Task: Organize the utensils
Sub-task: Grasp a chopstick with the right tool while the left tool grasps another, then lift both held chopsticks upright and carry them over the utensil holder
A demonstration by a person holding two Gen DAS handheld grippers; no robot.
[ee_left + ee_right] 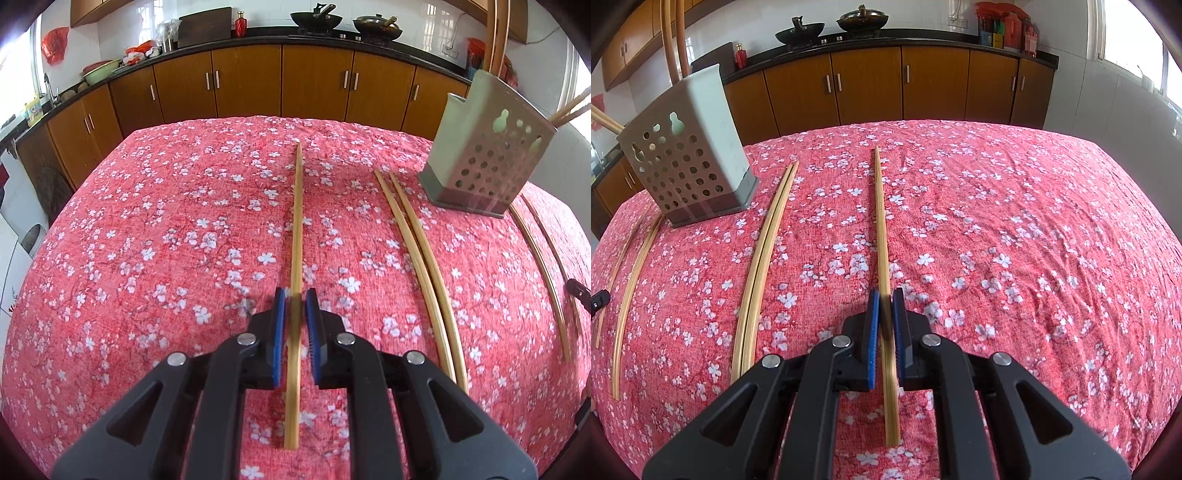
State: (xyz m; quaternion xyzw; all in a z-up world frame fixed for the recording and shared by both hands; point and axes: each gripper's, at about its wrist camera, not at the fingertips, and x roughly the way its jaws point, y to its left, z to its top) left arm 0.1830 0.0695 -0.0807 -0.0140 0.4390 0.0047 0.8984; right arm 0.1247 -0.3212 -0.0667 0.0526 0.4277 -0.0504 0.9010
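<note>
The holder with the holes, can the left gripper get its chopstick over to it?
Probably yes. The left gripper is shut on a chopstick, and only bare tablecloth and a flat chopstick pair lie before the perforated holder.

Between each tool's pads the chopstick (295,236) blurs, so contact there cannot be judged in either view. The holder (484,155) hides the far ends of the chopsticks (543,266) at right in the left view. Sticks (673,40) standing in it run off the top edge of the right view.

Matt bamboo chopsticks (298,221) lie on rough floral cloth (147,240).
</note>
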